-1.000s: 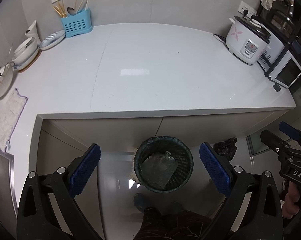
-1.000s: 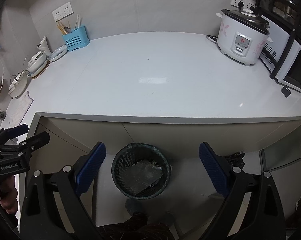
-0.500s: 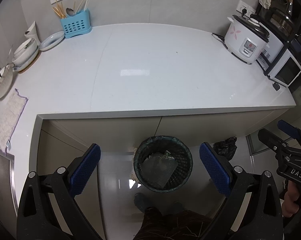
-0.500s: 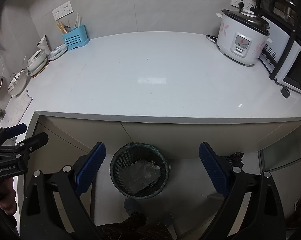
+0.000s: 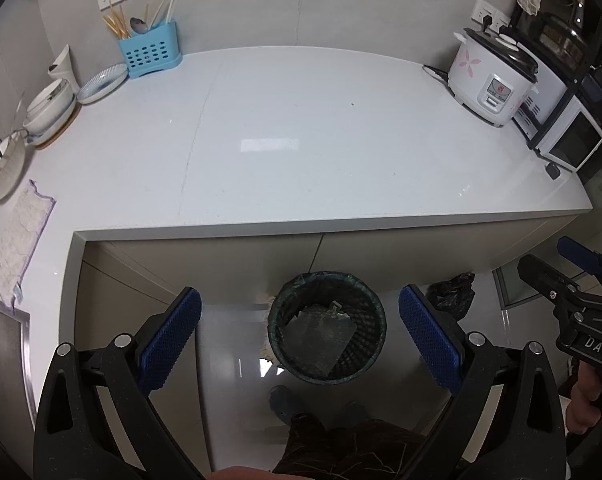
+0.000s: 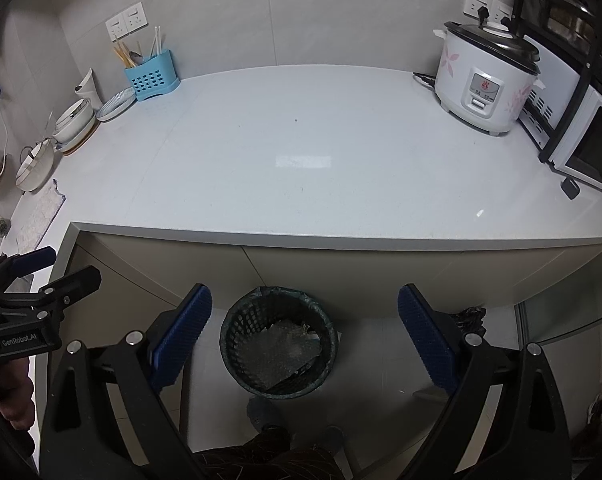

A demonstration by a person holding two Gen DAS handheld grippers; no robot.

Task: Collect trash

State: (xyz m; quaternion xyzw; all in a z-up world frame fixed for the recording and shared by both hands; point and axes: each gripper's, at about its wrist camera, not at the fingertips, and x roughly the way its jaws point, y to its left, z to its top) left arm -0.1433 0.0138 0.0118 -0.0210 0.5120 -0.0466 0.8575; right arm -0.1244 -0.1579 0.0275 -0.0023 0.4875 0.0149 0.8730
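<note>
dark green mesh, that is the waste basket [image 5: 327, 326] standing on the pale floor just in front of the counter's cabinet, and a crumpled grey sheet of trash [image 5: 319, 334] lies inside it with a small scrap on top. the left gripper [image 5: 299, 338] hangs above it with its blue pads spread wide and nothing between them; the basket shows right in the gap. the right gripper [image 6: 304, 334] is spread just as wide and also empty, with the same basket a little to the left of its middle. each tool is gripped by a hand at the frame edge. the white countertop [image 5: 301, 168] carries a rice cooker [image 5: 491, 80] at the right beside a microwave [image 5: 569, 144], a blue utensil holder [image 5: 151, 54] at the back left, bowls [image 5: 49, 106] and a cloth [image 5: 19, 240] along the left side. a black bag [image 5: 451, 290] sits on the floor right of the basket. the person's shoes show just below the basket.
</note>
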